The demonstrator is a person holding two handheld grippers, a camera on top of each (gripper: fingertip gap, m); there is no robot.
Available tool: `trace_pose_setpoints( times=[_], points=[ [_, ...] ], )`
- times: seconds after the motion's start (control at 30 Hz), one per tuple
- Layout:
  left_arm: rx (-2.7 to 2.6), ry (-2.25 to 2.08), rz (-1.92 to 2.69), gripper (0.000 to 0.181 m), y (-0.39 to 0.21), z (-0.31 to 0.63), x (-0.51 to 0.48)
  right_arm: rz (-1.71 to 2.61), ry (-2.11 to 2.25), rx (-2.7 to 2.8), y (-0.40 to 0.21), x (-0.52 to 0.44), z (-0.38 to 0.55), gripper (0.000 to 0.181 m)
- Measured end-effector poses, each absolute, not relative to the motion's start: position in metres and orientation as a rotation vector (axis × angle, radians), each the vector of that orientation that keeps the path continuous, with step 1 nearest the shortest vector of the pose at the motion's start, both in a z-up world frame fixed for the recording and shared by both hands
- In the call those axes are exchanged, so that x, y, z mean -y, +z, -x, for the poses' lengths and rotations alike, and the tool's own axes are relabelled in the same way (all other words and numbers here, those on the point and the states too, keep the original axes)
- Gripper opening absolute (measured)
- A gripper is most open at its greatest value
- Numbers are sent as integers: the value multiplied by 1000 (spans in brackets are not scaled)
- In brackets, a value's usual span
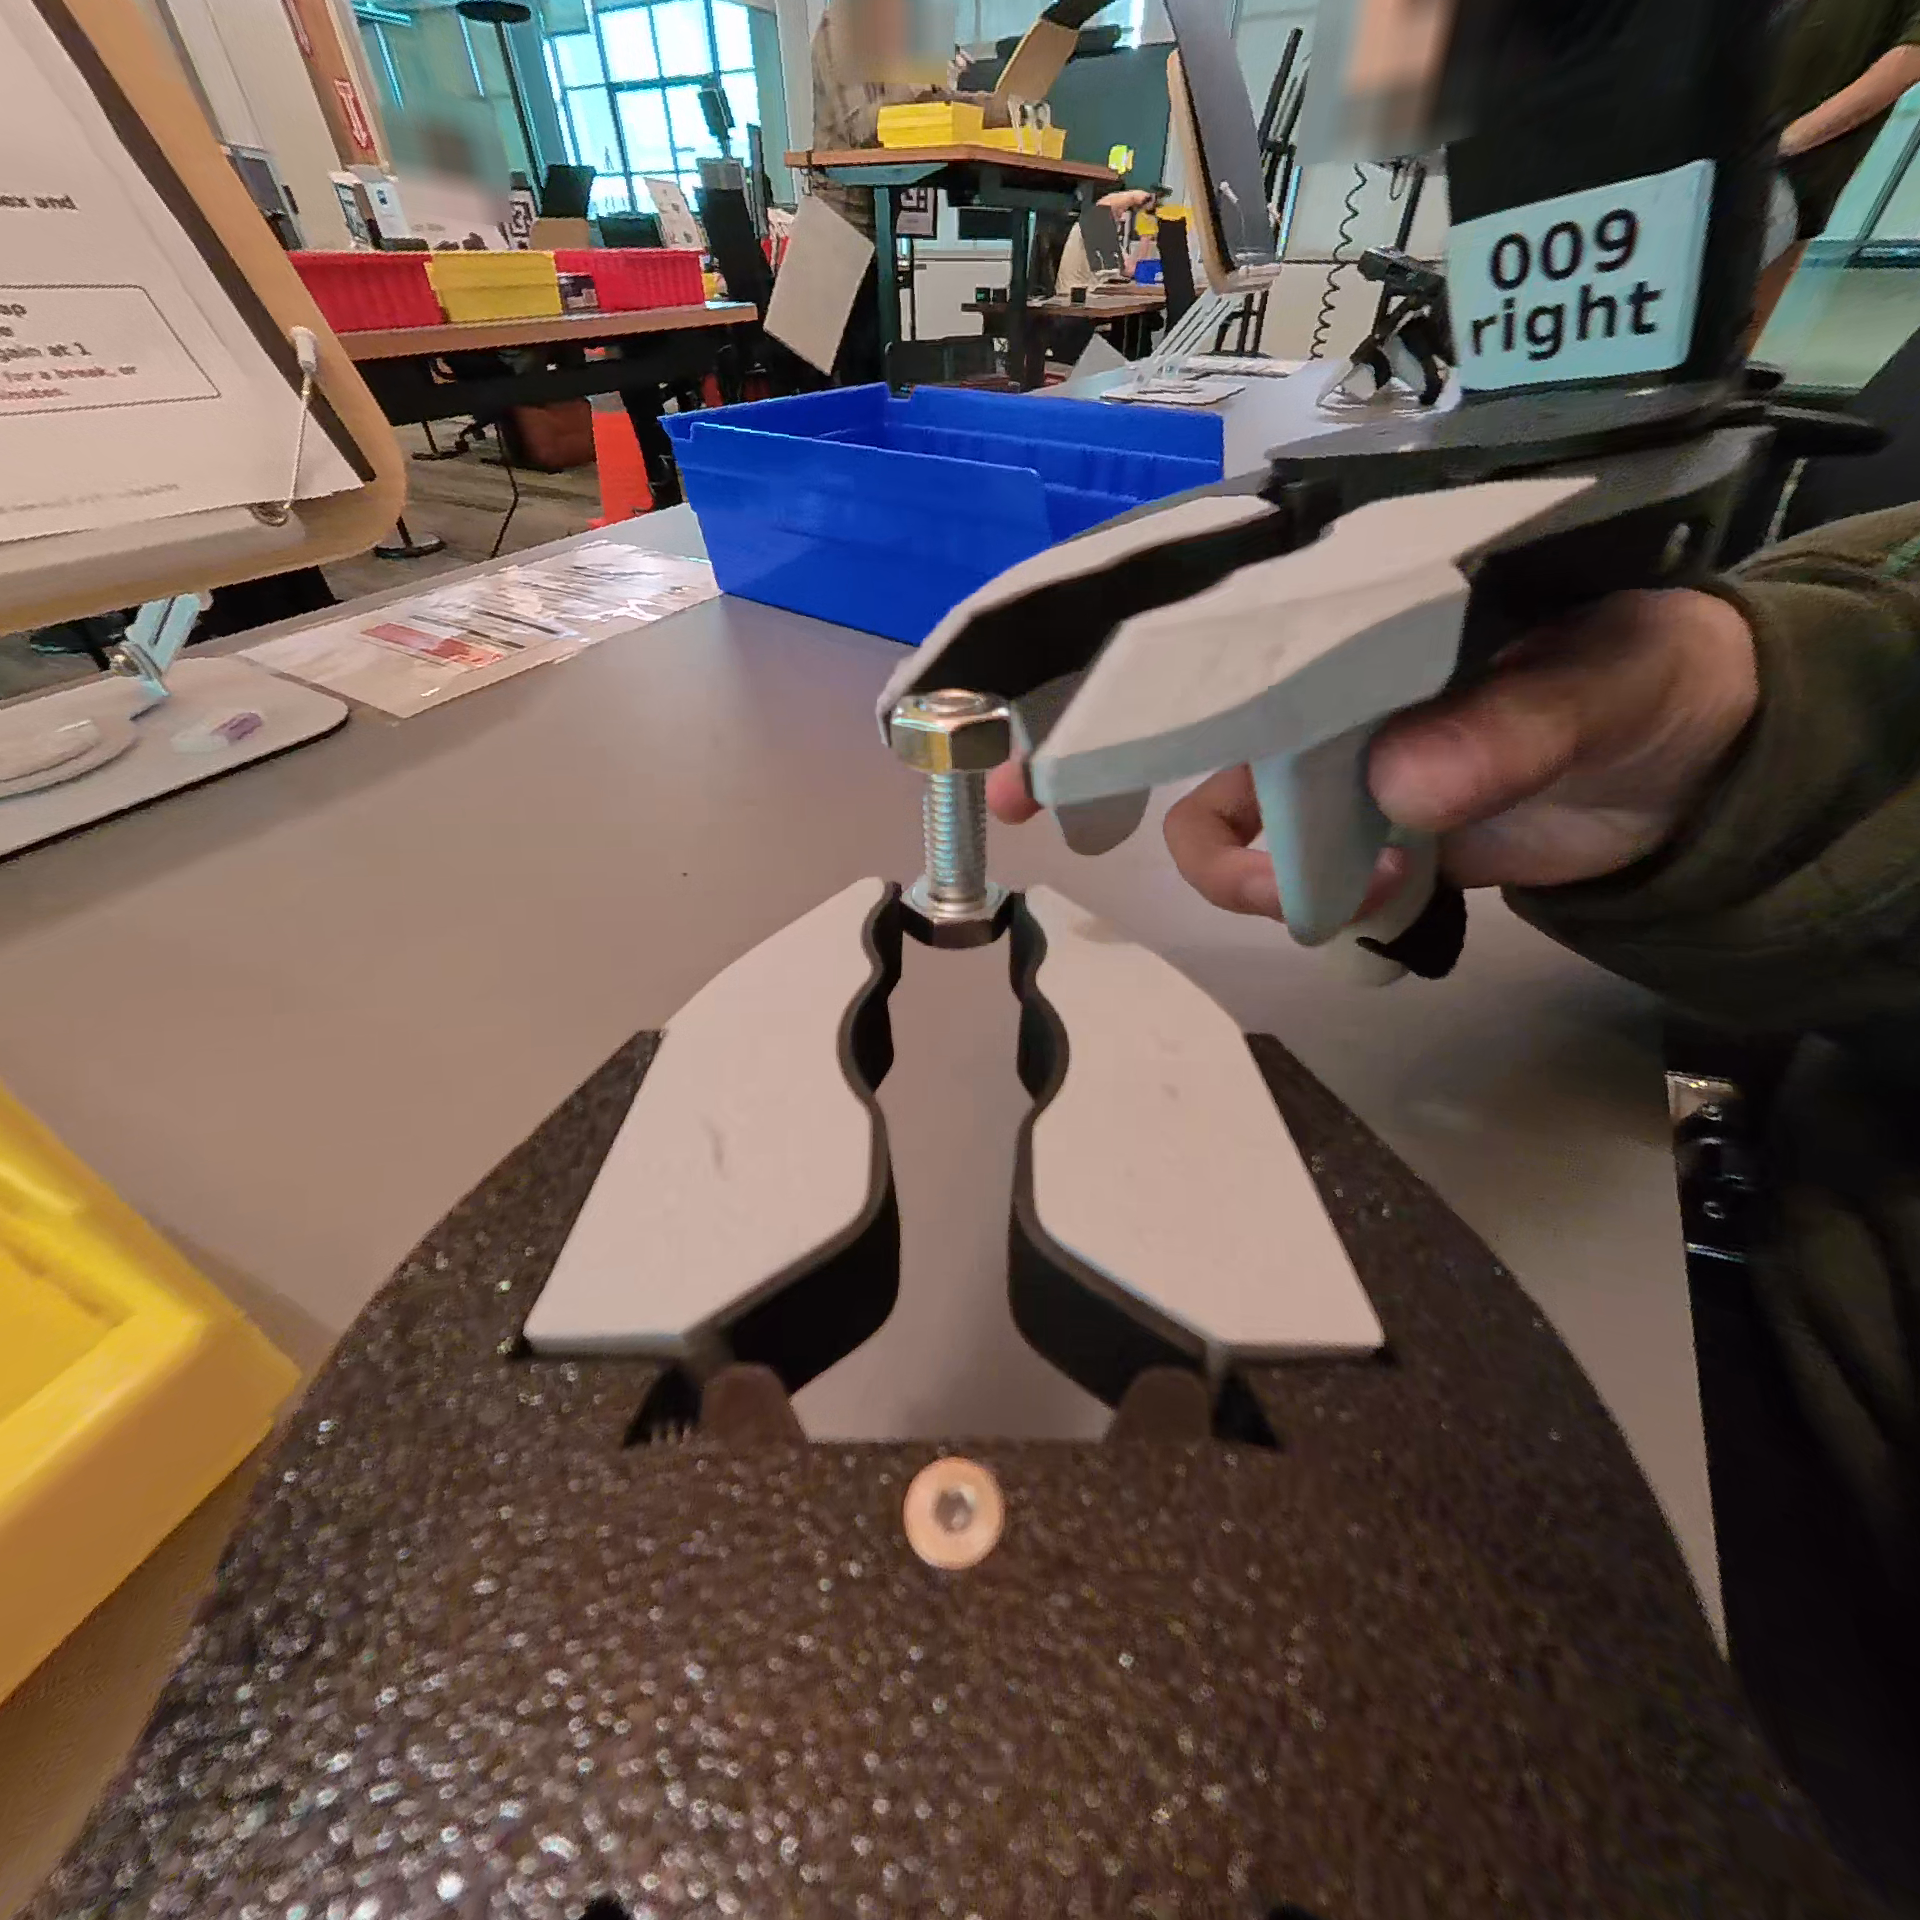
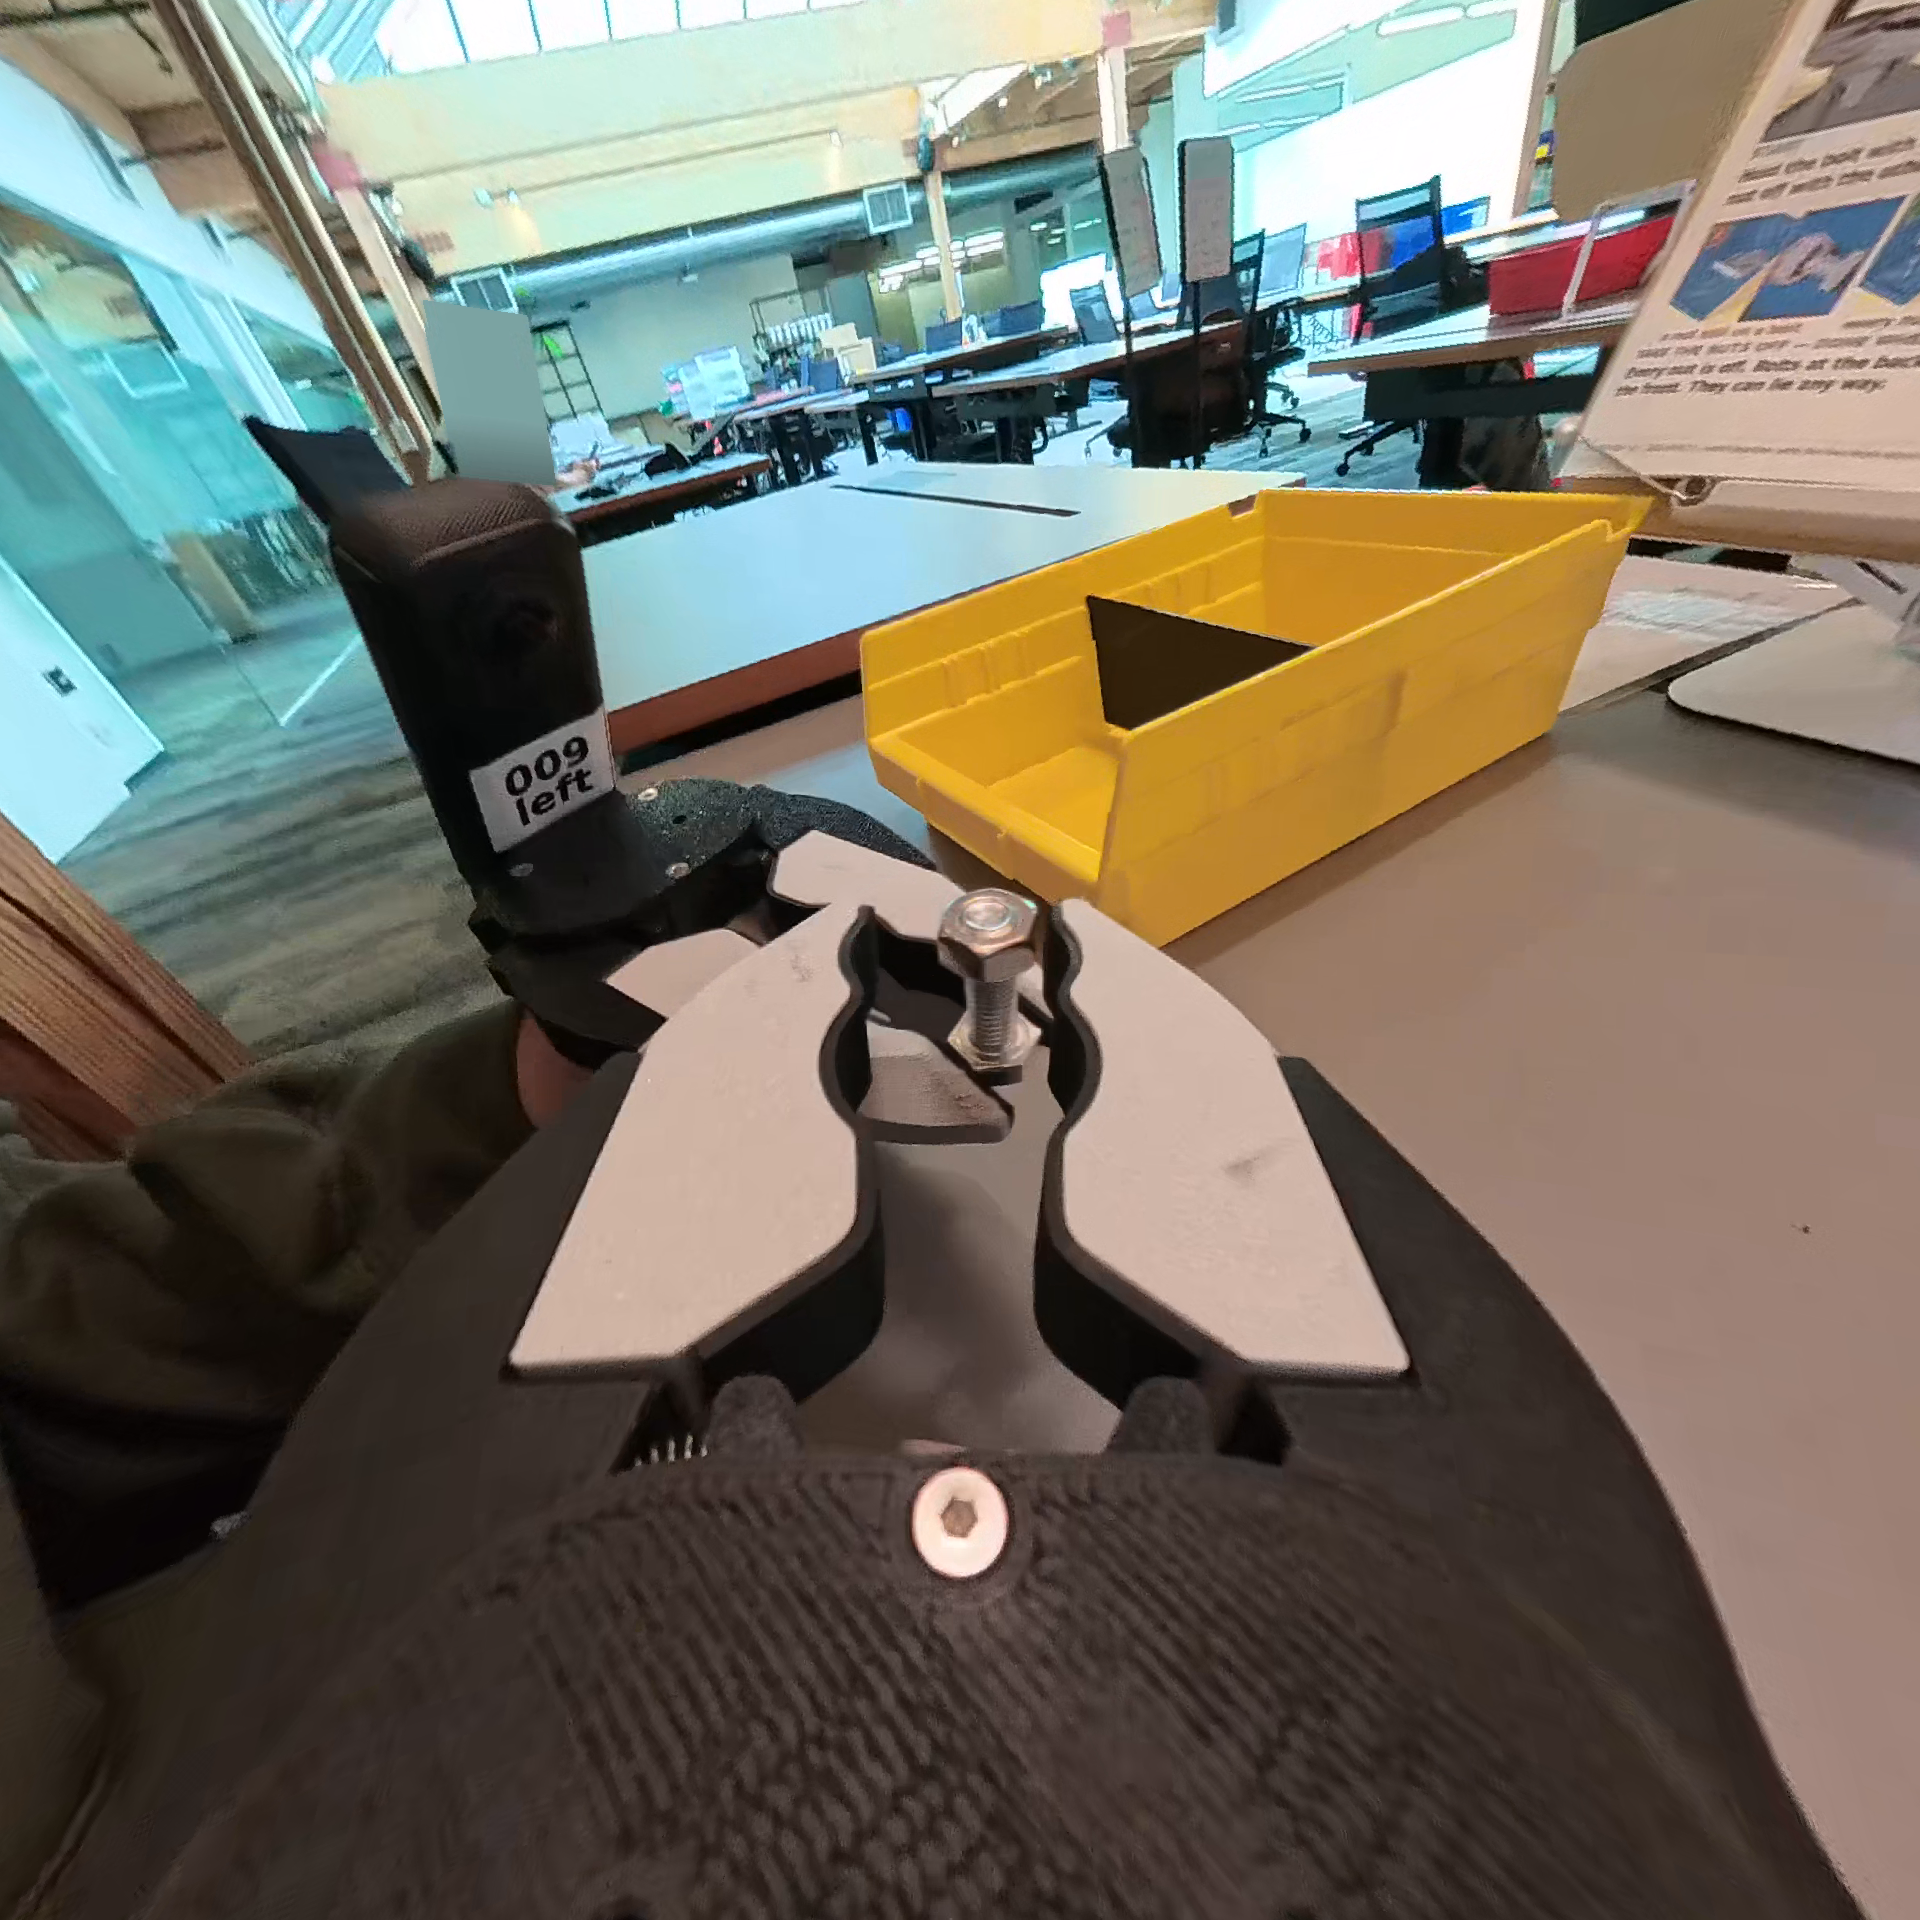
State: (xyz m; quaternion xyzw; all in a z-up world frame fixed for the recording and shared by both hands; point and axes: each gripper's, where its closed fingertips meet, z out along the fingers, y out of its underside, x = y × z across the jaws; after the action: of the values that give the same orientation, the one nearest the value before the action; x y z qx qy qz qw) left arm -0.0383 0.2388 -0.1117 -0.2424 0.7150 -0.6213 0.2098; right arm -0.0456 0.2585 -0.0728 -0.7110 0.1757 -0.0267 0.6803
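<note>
A silver bolt (image 1: pixel 954 831) stands upright above the grey table (image 1: pixel 468 914), hex head on top, a hex nut (image 1: pixel 951 920) at its lower end. My left gripper (image 1: pixel 954 904) is shut on the nut. My right gripper (image 1: pixel 971 732) reaches in from the right, held by a hand (image 1: pixel 1507 790), with its fingertips on either side of the bolt head. In the right wrist view, my right gripper (image 2: pixel 961 920) stands partly open: the bolt head (image 2: pixel 987 925) is against the right finger, with a gap to the left one. The left gripper (image 2: pixel 987 1055) holds the nut below.
A blue bin (image 1: pixel 883 520) stands on the table behind the bolt. A yellow bin (image 2: pixel 1247 727) with a black divider stands close by; it also shows at the left edge of the left wrist view (image 1: pixel 83 1403). A document stand (image 1: pixel 156 312) and a laminated sheet (image 1: pixel 488 623) are at the back left. Less than 4 cm separates the two grippers' tips.
</note>
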Motion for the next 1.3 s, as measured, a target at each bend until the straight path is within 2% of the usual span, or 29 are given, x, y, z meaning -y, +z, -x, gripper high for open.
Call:
trace_pose_setpoints(
  times=[0.1,0.17,0.23,0.47,0.63,0.73,0.8,0.93,1.0,1.1,1.17,1.3],
  points=[
    [-1955,-1683,737,19,-113,32,-248,1639,-80,-378,-76,-261,48,31],
    [-1921,-1667,803,19,-114,27,-257,1668,-38,-317,-75,-262,58,12],
    [-1920,-1677,813,19,-115,26,-260,1671,19,-254,-71,-263,70,10],
    [-1958,-1699,730,19,-112,33,-247,1689,-204,-362,-76,-260,44,41],
    [-1951,-1665,773,19,-115,29,-251,1697,-146,-329,-78,-266,53,38],
    [-1930,-1670,818,19,-116,26,-258,1716,-62,-253,-76,-265,66,15],
    [-1931,-1682,816,19,-115,27,-257,1696,-123,-296,-73,-263,57,19],
    [-1972,-1681,773,19,-117,31,-249,1712,-265,-395,-81,-257,36,38],
    [-1987,-1679,761,19,-118,32,-246,1720,-250,-385,-85,-260,39,39],
    [-1998,-1678,749,19,-118,33,-245,1704,-255,-383,-83,-262,39,31],
    [-1998,-1680,749,19,-118,33,-245,1695,-233,-385,-82,-262,40,19],
    [-1999,-1670,754,19,-119,32,-245,1684,-199,-408,-83,-262,39,18]
  ],
)
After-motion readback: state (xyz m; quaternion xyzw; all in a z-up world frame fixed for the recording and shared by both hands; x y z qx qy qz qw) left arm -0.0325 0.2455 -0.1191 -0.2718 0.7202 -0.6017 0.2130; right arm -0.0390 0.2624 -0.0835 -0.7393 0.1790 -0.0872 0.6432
